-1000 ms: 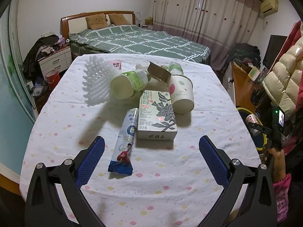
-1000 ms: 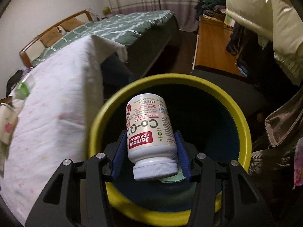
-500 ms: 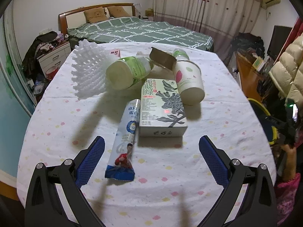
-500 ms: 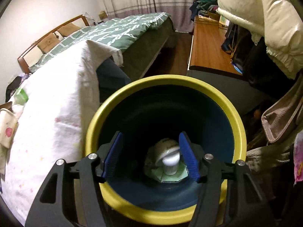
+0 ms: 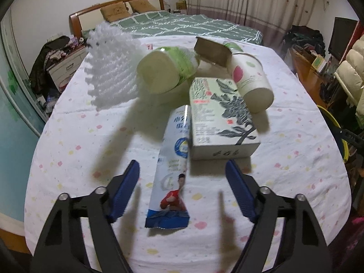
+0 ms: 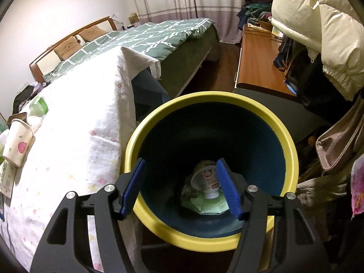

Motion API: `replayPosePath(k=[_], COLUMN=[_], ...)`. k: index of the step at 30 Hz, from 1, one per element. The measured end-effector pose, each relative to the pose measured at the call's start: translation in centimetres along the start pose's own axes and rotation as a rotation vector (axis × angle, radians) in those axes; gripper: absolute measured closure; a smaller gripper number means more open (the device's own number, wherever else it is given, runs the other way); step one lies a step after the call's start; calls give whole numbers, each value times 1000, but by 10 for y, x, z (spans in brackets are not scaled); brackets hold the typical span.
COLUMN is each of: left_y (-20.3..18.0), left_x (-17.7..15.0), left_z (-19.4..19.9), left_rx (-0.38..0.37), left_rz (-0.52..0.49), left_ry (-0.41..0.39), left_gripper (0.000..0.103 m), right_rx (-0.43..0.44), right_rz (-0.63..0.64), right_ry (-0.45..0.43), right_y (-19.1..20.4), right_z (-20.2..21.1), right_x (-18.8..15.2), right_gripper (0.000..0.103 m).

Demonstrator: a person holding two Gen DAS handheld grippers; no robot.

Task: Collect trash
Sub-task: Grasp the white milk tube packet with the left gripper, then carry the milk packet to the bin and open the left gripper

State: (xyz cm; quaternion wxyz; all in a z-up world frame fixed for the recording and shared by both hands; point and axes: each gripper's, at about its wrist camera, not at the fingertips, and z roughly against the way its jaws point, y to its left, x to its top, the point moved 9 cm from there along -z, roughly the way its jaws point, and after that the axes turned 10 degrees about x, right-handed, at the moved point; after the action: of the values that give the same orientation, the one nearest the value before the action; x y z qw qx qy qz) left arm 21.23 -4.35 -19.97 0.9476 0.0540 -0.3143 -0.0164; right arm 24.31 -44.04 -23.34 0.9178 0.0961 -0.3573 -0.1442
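In the left wrist view my left gripper (image 5: 182,177) is open and empty, its jaws on either side of a blue and white snack wrapper (image 5: 174,170) lying on the table. Behind it lie a green and white tea box (image 5: 218,118), a paper cup (image 5: 250,82) on its side, a green-labelled jar (image 5: 168,70), a small cardboard box (image 5: 212,51) and a white foam net (image 5: 109,68). In the right wrist view my right gripper (image 6: 179,186) is open and empty above a yellow-rimmed bin (image 6: 289,141). A white supplement bottle (image 6: 207,179) lies at the bin's bottom on a green wrapper (image 6: 204,204).
The table wears a white dotted cloth (image 5: 91,136); its edge hangs beside the bin (image 6: 109,113). A bed (image 5: 182,25) stands beyond the table. A wooden desk (image 6: 257,61) and a cream puffer jacket (image 6: 318,22) are to the right of the bin.
My right gripper opened and the supplement bottle dropped to the bottom of the bin. My left gripper moved forward and lower over the snack wrapper, and its jaws narrowed.
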Motion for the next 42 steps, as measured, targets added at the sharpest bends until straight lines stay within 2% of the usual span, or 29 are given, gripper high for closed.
replayPosePath(k=[6, 11, 13, 17, 18, 25, 32, 37, 42], left_y=[7, 11, 11, 10, 11, 17, 1, -40, -101], left_x=[-5, -8, -9, -11, -12, -15, -3, 13, 30], left_z=[-7, -9, -11, -11, -11, 1, 47, 73, 76], left_rx=[14, 22, 21, 18, 19, 7, -50, -140, -228], left_rz=[-16, -22, -27, -37, -34, -12, -33, -93, -180], left_ry=[22, 27, 31, 33, 34, 22, -62, -112, -117], left_gripper=[44, 51, 60, 70, 75, 76, 76, 76, 76], right_rx=[7, 14, 15, 14, 14, 21, 35, 28, 6], right_rz=[0, 5, 4, 4, 4, -1, -8, -17, -33], right_ry=[7, 12, 13, 17, 18, 23, 4, -28, -74], right_y=[2, 4, 4, 5, 5, 7, 9, 4, -13], right_z=[-1, -2, -2, -2, -1, 0, 12, 30, 61], right_x=[-2, -4, -5, -8, -9, -14, -18, -20, -25], right_gripper=[41, 41, 41, 40, 40, 39, 39, 39, 38])
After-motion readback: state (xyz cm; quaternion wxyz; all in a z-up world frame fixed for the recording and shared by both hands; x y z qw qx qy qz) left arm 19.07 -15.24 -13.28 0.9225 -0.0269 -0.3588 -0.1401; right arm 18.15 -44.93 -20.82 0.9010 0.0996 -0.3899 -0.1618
